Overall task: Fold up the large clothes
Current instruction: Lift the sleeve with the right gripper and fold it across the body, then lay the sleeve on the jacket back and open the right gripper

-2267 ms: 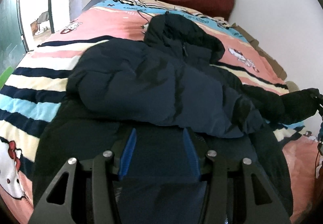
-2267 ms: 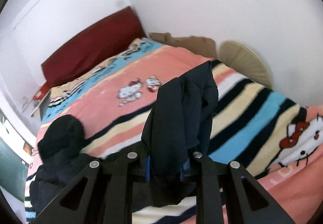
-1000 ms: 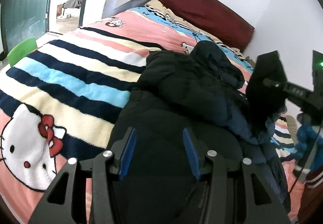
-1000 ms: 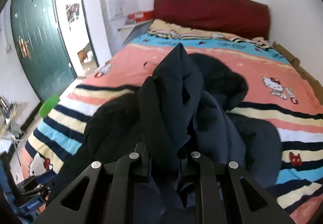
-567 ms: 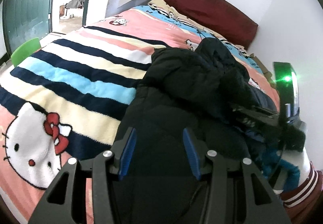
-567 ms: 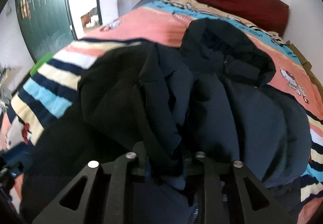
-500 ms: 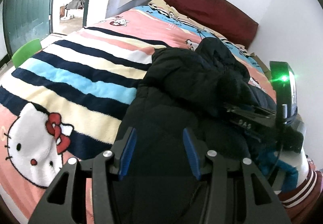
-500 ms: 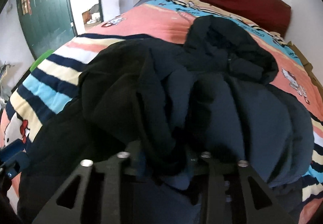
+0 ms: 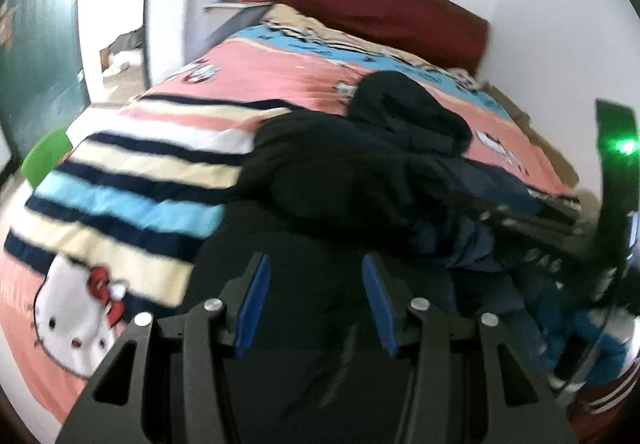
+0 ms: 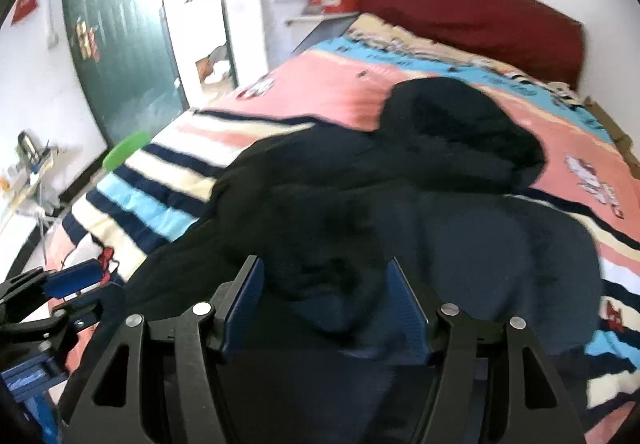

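A dark navy hooded puffer jacket (image 9: 352, 180) lies on the bed, its sleeves laid across the body and its hood toward the headboard; it also shows in the right wrist view (image 10: 420, 204). My left gripper (image 9: 314, 272) is open and empty, low over the jacket's near left part. My right gripper (image 10: 326, 276) is open and empty over the jacket's lower middle. The right gripper (image 9: 532, 232) shows at the right of the left wrist view, and the left gripper (image 10: 60, 292) at the lower left of the right wrist view.
The bed has a striped pink, blue and cream cartoon blanket (image 9: 132, 180) and a dark red headboard (image 10: 472, 20). A green door (image 10: 116, 44) and an open doorway stand to the left. A green stool (image 9: 46, 156) sits by the bed's left edge. White wall runs along the right.
My right gripper has let go of the sleeve it carried over; the sleeve now lies across the jacket. Its jaws have opened. The left gripper stayed open and shifted slightly.
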